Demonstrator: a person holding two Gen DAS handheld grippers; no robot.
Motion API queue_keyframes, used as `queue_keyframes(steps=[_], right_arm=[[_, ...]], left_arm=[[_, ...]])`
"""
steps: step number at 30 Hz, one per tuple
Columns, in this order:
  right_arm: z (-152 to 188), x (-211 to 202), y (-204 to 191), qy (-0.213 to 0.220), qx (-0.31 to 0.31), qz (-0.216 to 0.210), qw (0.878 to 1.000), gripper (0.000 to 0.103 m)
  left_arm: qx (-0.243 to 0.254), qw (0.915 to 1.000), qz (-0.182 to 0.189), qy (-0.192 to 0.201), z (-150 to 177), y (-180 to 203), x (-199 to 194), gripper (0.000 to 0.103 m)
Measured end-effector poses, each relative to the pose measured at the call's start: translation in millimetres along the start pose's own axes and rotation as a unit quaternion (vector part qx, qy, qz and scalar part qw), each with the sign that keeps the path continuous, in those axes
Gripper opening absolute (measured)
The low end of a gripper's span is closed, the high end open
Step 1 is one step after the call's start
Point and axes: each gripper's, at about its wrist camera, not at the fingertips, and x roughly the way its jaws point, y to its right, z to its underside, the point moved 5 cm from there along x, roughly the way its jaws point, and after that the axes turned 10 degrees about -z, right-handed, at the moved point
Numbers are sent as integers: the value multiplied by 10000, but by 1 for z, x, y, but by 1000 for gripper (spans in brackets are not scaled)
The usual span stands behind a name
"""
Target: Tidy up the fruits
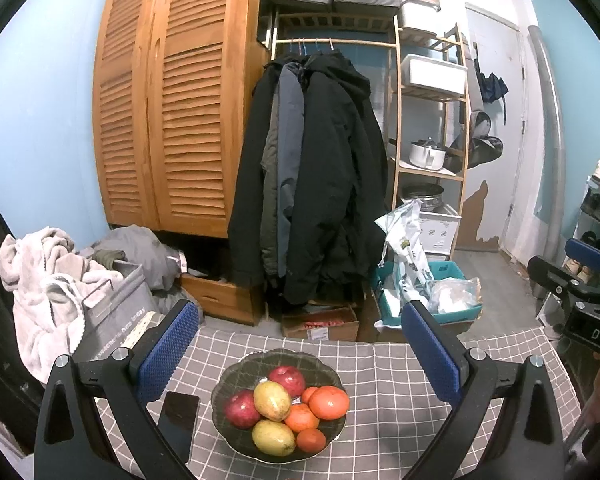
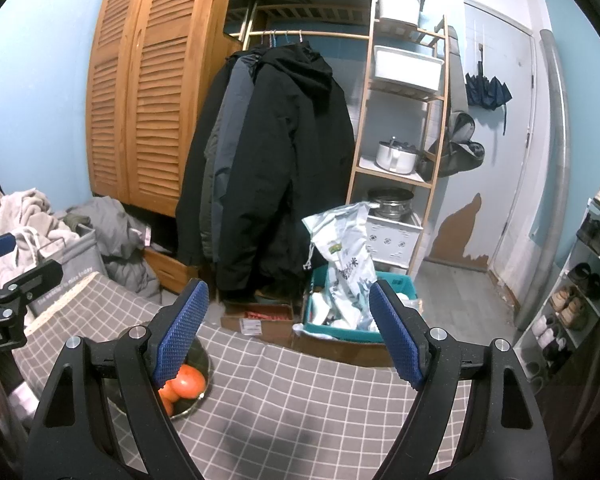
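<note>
The left gripper (image 1: 296,354) and right gripper (image 2: 290,330) both have jaws wide open and holding nothing, and all the fruits sit piled in the dark bowl (image 1: 236,376) on the checked worktop (image 1: 400,408), so they may be tidy already or waiting to be sorted.

L tongs (image 1: 300,356) spread wide, nothing between the blue pads, held level & fwd; R tongs (image 2: 290,332) likewise wide apart, empty, beside the L, hand partly seen at edge
</note>
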Motion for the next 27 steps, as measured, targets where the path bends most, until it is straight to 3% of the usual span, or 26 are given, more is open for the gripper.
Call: queue_keyframes(steps=[10, 19, 27], right_arm=[[1, 0, 1, 0, -13, 1, 10000, 81], [2, 0, 0, 6, -12, -1, 10000, 81], [2, 0, 1, 3, -22, 1, 10000, 81]], left_arm=[[26, 9999, -120, 82, -4, -4, -3, 102], [-172, 9998, 51, 2, -5, -9, -1, 102], [-101, 9998, -152, 63, -4, -7, -2, 102]])
